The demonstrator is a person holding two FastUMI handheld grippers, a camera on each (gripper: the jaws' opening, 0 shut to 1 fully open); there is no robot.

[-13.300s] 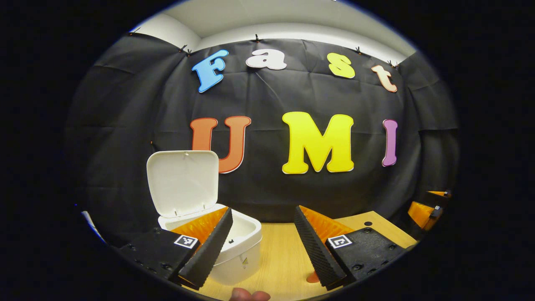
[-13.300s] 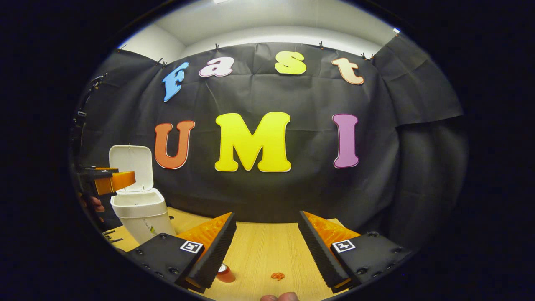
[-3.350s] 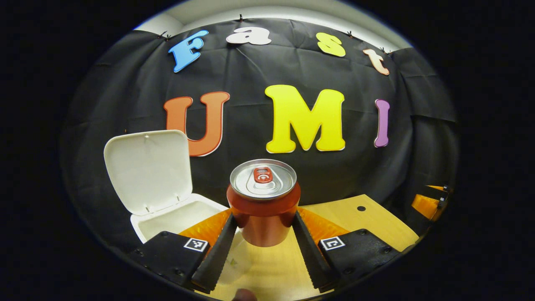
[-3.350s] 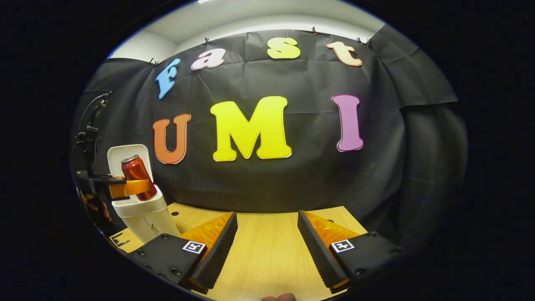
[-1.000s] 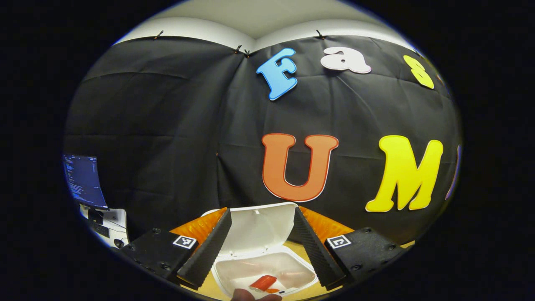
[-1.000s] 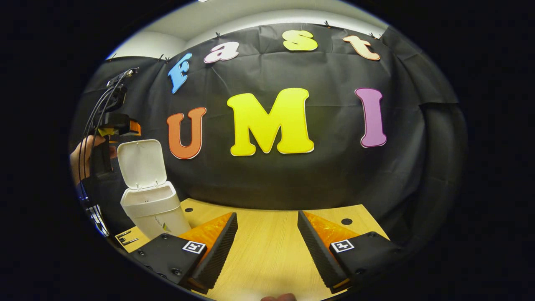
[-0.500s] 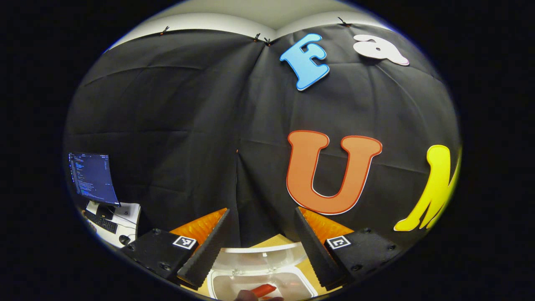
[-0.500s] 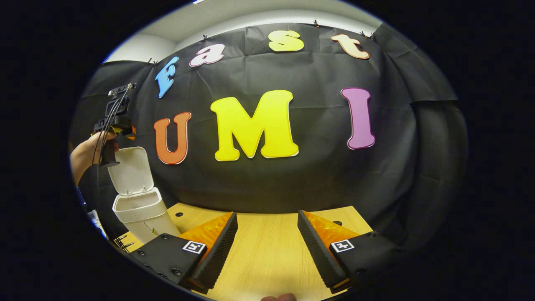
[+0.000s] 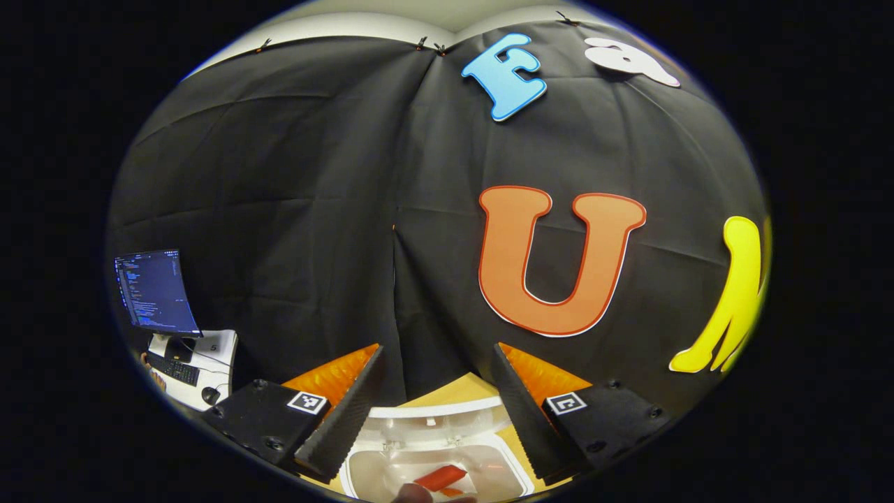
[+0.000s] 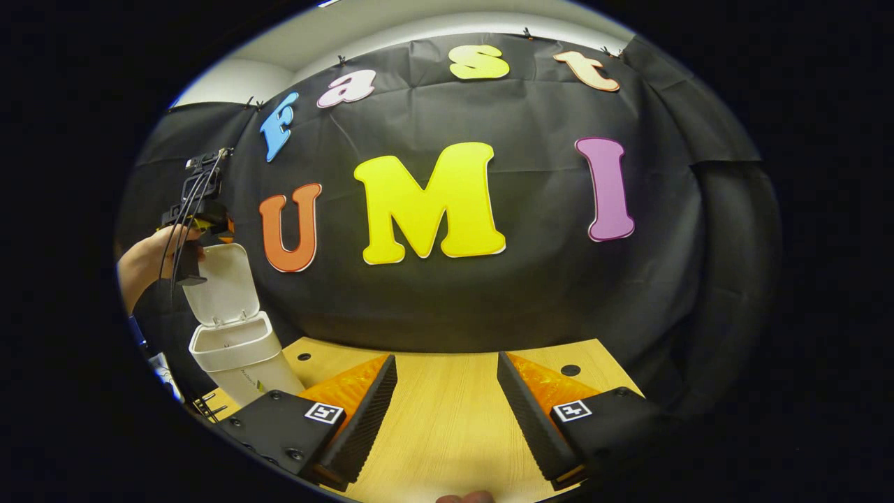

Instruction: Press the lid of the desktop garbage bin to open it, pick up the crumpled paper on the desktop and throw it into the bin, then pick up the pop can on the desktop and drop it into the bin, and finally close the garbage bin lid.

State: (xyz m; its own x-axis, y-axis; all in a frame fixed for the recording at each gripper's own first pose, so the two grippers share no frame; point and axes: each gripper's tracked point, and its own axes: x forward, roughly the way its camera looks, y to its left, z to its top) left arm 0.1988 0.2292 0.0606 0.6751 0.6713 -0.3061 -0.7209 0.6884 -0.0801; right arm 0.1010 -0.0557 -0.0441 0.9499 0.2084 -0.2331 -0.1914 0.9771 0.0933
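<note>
Both views sharing the open bin (image 9: 433, 447) (image 10: 234, 349)

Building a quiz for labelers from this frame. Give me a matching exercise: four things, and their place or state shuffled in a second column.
Things:
1. pop can
2. bin lid
3. left gripper
4. right gripper

States:
A. raised open, standing up at the back of the bin
B. open, over the bare wooden desktop
C. lying inside the bin
D. open, above the bin's opening

Pairs: 1-C, 2-A, 3-D, 4-B

No readable text: the small mark on the white plastic bin's (image 10: 241, 367) front is too tiny.
</note>
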